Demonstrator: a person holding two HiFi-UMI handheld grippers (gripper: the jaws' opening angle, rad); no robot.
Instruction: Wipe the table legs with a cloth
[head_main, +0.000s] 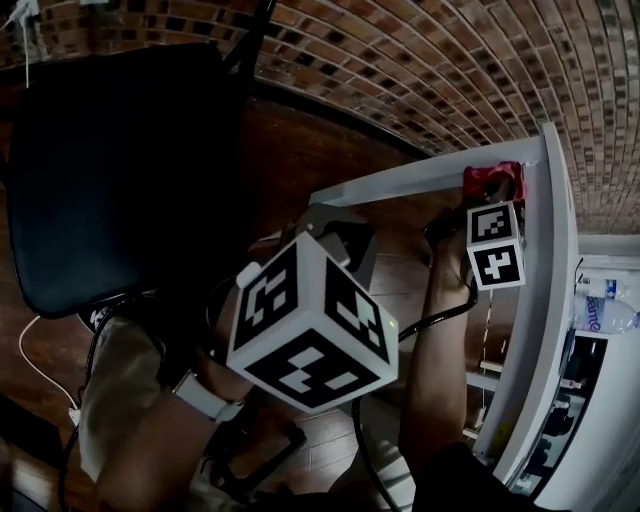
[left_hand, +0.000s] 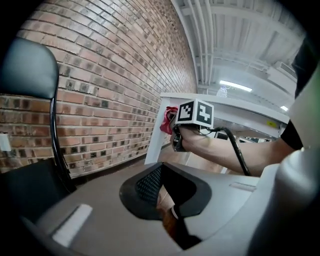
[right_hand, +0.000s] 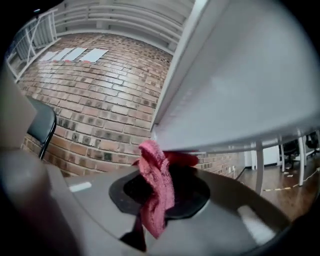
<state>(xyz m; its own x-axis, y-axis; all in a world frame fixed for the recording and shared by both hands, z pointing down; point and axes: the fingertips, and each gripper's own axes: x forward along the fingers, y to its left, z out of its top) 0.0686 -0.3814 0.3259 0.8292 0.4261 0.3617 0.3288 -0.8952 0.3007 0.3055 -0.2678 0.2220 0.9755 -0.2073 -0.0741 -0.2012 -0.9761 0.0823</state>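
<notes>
Pink crumpled cloth (right_hand: 156, 185) clamped in right gripper (right_hand: 142, 227), touching white table leg (head_main: 420, 182) at its top under the tabletop (head_main: 560, 250) edge, left gripper (left_hand: 175, 227) closed and empty, brick wall (left_hand: 110, 75) near behind

The right arm (head_main: 438, 350) is stretched out forward, and the right gripper (right_hand: 141, 231) has its fingers clamped on the cloth (right_hand: 156, 186). The left gripper (left_hand: 174, 229) is held low near the body, fingers together and holding nothing.
</notes>
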